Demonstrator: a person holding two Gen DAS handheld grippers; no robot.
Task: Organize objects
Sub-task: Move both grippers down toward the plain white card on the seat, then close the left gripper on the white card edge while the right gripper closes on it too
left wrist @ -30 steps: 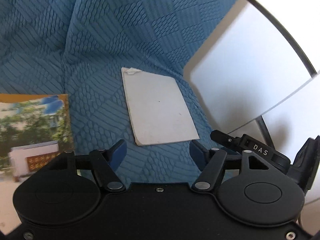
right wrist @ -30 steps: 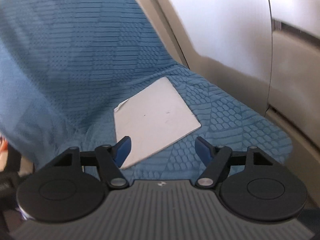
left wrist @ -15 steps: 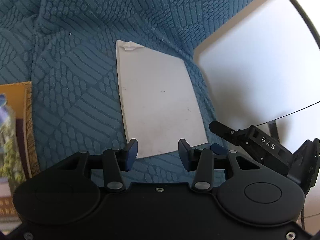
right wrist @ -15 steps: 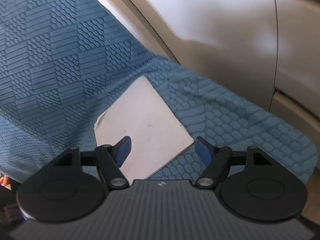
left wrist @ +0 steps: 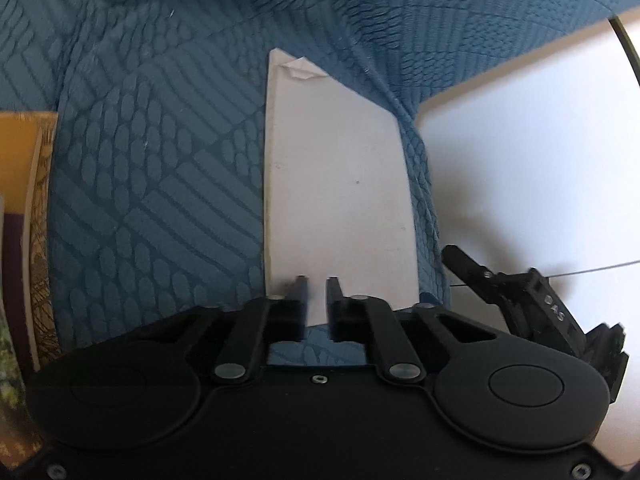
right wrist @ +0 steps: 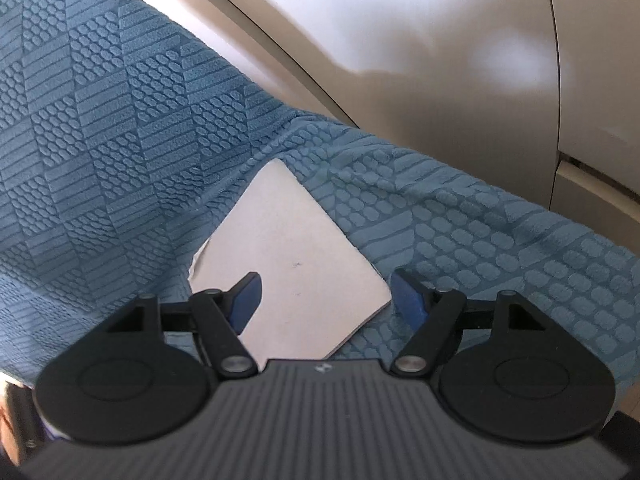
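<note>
The sorting looks barely begun; the flat white rectangular card (left wrist: 336, 200), thin and stiff with one torn, curled far corner, lies on the blue embossed cloth (left wrist: 160, 160), near its right-hand edge; the left tongs (left wrist: 317, 286) have just been closing and now stand almost shut over the card's near edge, pinching it as far as I can judge, though it is not lifted yet; the right tongs (right wrist: 324, 292) stand wide open, blue pads either side of the card's near corner, gripping nothing. The cloth is soft, quilted in scale and stripe patterns; a glossy yellow-edged picture book (left wrist: 24, 220) sits far left, seemingly still to be tidied.
</note>
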